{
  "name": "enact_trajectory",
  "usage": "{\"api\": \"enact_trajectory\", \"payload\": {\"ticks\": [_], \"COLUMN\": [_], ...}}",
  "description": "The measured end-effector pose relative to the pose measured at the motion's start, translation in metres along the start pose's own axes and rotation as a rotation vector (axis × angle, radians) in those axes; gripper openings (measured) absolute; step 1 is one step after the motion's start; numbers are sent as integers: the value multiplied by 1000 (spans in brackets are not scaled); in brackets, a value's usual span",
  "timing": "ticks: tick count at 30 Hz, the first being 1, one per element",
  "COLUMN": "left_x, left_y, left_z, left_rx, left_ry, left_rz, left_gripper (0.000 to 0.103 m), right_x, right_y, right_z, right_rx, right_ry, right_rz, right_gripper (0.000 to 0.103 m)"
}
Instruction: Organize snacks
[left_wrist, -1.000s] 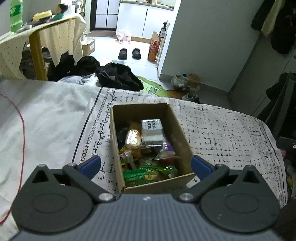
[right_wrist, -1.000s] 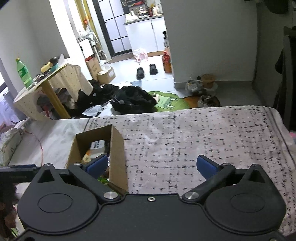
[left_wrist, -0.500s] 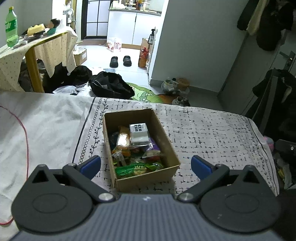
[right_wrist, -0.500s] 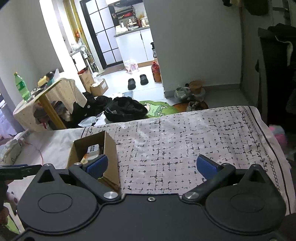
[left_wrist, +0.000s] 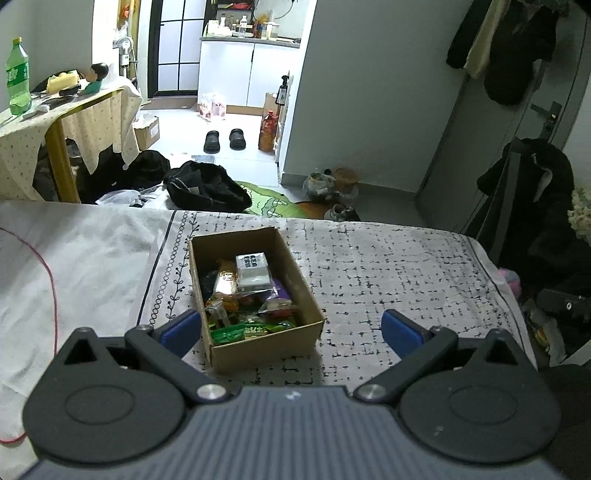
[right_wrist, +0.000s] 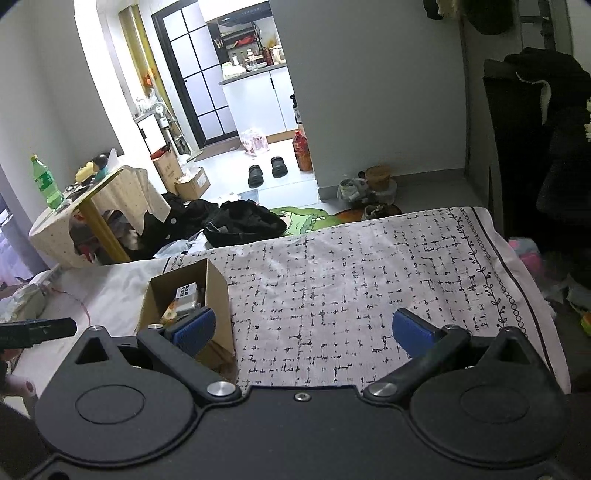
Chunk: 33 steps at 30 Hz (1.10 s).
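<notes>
Dim room, bright kitchen doorway (right_wrist: 221, 92) beyond; sharp focus, fisheye-bent edges.

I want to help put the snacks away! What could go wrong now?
The brown cardboard box is heaped with crinkly snack packets, so reaching in could spill some. It sits on a soft patterned bedsheet, so a nudge might tip it. Both the left gripper and right gripper are open and empty.
</notes>
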<state>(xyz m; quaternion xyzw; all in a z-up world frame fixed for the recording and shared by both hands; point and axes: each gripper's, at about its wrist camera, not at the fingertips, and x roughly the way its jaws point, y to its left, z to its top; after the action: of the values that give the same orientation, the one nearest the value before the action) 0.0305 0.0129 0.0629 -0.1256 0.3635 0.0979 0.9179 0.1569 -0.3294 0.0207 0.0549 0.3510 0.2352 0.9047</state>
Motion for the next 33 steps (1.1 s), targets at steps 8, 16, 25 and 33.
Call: {"api": "enact_trajectory", "payload": {"ticks": [8, 16, 25, 33], "left_x": [-16, -27, -38, -35], "left_y": [-8, -12, -23, -21], "left_z": [-11, -22, -28, -32], "left_rx": [-21, -39, 7, -12], "left_ry": [-20, -36, -57, -47], "left_rz": [-19, 0, -2, -17], "left_gripper": [103, 103, 103, 103], "right_x": [-17, -30, -35, -38], "right_y": [2, 10, 13, 14], "right_z": [-12, -22, -30, -31], "right_rx": [-34, -81, -95, -89], "right_ry": [6, 19, 32, 31], "right_rz": [24, 50, 59, 51], "right_gripper": [103, 103, 103, 103]}}
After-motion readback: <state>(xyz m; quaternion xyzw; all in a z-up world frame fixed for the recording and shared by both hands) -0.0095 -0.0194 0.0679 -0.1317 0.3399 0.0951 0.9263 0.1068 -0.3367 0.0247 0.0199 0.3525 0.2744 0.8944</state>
